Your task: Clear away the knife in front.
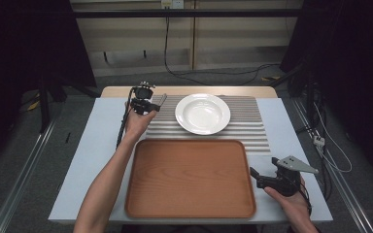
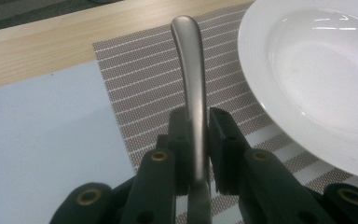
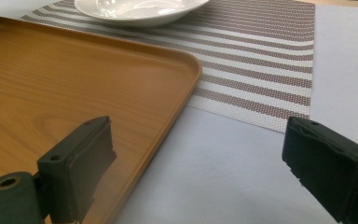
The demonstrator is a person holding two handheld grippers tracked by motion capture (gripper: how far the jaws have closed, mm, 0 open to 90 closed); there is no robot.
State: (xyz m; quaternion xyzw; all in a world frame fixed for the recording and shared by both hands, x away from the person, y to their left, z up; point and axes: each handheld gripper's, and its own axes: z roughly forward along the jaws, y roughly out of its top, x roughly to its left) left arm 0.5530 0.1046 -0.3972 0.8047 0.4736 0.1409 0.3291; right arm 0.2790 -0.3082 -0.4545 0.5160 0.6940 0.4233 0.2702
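Left gripper jaws clamped on a metal utensil handle sticking out ahead over the striped placemat, white plate just beside; slick handle may slip; right gripper wide open, empty.

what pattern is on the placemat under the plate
Brown-and-white horizontal stripes in a woven mesh on the placemat, clearest in the left gripper view.

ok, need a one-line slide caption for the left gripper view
Left tongs shut on a metal utensil handle above the striped placemat, beside the white plate.
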